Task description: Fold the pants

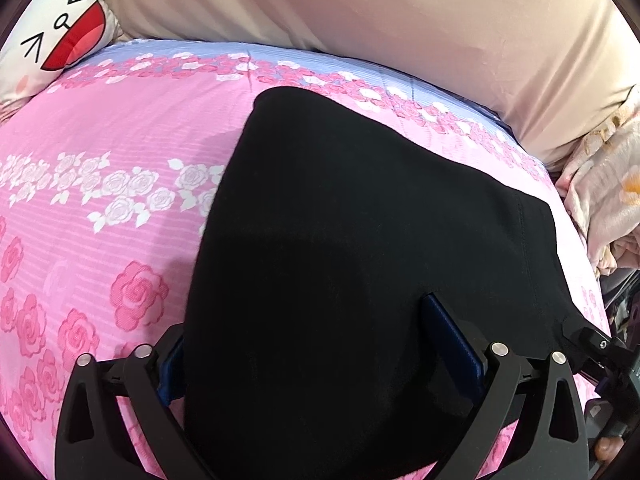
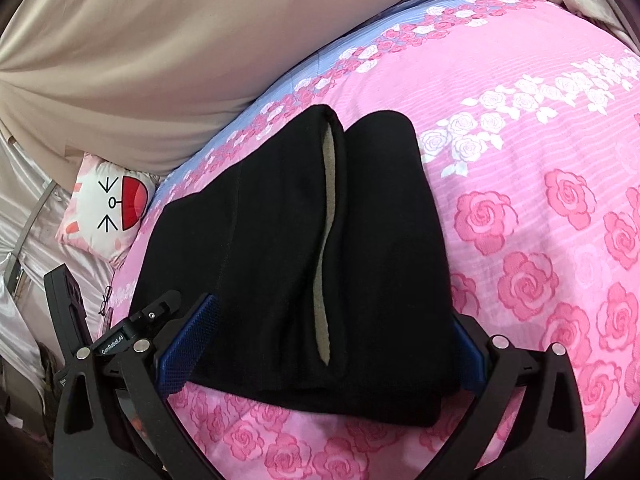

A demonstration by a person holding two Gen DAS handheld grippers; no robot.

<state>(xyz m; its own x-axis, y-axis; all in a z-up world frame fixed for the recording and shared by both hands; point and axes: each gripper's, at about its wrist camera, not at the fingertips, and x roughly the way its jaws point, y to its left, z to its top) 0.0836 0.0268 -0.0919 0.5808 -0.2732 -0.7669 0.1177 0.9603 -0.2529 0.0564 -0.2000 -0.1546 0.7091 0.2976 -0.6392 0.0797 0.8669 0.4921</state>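
- Black pants (image 2: pixel 304 248) folded into a thick stack on the bed's pink rose-print sheet (image 2: pixel 540 184); pale fleece lining showing along one opening
- Left gripper (image 1: pixel 320 344) spread wide, fingers flanking the pants; no clamp visible
- Right gripper (image 2: pixel 320 344) likewise wide open, straddling the stack's near edge
- Cartoon-face pillow (image 1: pixel 60 36) beside beige bedding (image 1: pixel 360 8)

A home bedroom: a bed (image 1: pixel 120 208) under a pink rose-print sheet, a cartoon-face pillow (image 1: pixel 60 36) at its corner, beige bedding (image 1: pixel 360 12) heaped beside that pillow.
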